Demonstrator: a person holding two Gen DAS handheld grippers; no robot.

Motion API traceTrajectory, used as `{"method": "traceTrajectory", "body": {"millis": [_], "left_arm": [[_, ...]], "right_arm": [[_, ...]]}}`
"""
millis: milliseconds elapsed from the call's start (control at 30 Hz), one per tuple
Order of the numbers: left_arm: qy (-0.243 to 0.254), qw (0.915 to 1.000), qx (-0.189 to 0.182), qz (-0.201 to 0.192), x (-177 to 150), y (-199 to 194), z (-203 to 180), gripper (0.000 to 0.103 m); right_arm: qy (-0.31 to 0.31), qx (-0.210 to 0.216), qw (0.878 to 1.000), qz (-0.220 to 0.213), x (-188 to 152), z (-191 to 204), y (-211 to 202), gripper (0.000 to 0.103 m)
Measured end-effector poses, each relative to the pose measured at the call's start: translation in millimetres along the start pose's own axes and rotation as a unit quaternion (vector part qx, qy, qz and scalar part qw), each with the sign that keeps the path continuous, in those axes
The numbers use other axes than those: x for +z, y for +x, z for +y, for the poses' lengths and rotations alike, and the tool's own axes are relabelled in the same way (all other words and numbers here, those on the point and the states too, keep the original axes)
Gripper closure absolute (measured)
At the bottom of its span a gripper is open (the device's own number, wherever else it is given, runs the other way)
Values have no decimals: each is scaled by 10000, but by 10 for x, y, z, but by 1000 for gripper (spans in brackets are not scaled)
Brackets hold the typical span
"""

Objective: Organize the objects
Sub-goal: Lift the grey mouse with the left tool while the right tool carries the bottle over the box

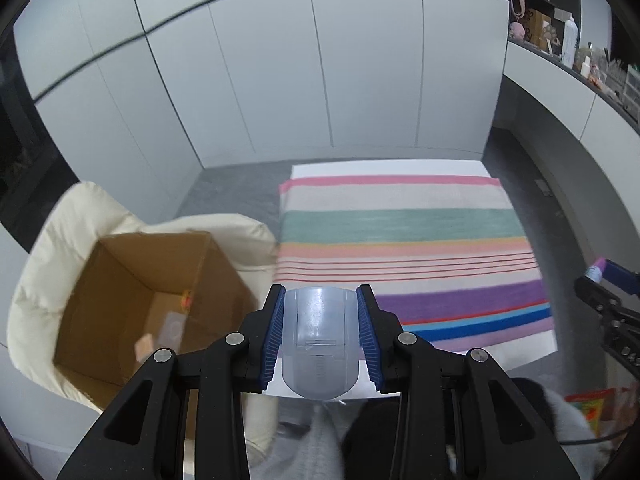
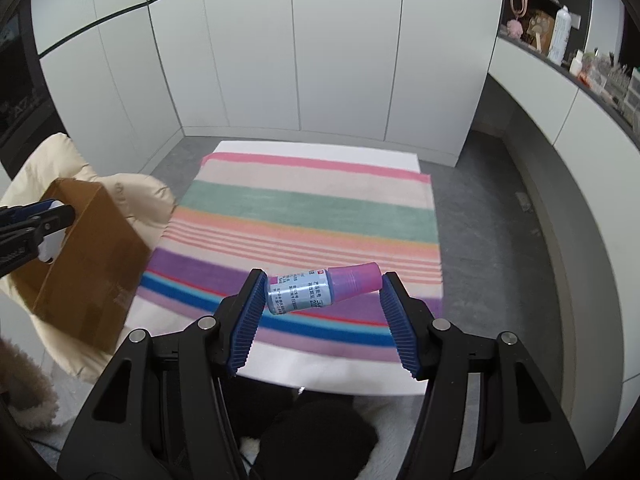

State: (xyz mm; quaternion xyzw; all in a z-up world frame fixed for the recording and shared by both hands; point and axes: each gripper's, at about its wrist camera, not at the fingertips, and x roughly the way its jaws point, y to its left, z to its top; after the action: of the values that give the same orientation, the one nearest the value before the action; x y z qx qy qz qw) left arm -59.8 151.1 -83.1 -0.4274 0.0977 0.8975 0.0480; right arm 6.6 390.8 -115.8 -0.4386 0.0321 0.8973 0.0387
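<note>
My left gripper (image 1: 320, 320) is shut on a translucent grey plastic case (image 1: 318, 344) and holds it above the near edge of the striped cloth (image 1: 400, 240), just right of an open cardboard box (image 1: 152, 304). My right gripper (image 2: 324, 300) is shut on a small bottle with a pink cap (image 2: 320, 289), held crosswise between the blue pads over the striped cloth (image 2: 312, 208). The box (image 2: 88, 264) shows at the left of the right wrist view, with the left gripper (image 2: 40, 220) beside it. The right gripper (image 1: 600, 280) shows at the right edge of the left wrist view.
The box sits on a cream padded cushion (image 1: 52, 240) and holds a few small items (image 1: 176, 320). The cloth lies on a white table (image 2: 320, 148) over grey floor. White cabinets stand behind. A shelf (image 1: 560, 40) with clutter runs along the right.
</note>
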Motion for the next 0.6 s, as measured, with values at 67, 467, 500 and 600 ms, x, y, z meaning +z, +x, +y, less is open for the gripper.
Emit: {"method": "traceTrajectory", "body": {"millis": [67,467,500,600], "left_arm": [[-44,10000,25,1,-75,20,42,67],[-217,9994,-154,231,-88,145,141,67],[-220,9994,-159,232,-90,144,144,67],[-223,9994,-149,212,-89,146,162,67]], "right_arm": [[-12,49,10000,61,-82,29,-6,42],[-44,74,9998,155,-206,158,47,42],[-40,85,9998,160,-196,162,56,42],[-58,100,9998,180,-171,194,88,42]]}}
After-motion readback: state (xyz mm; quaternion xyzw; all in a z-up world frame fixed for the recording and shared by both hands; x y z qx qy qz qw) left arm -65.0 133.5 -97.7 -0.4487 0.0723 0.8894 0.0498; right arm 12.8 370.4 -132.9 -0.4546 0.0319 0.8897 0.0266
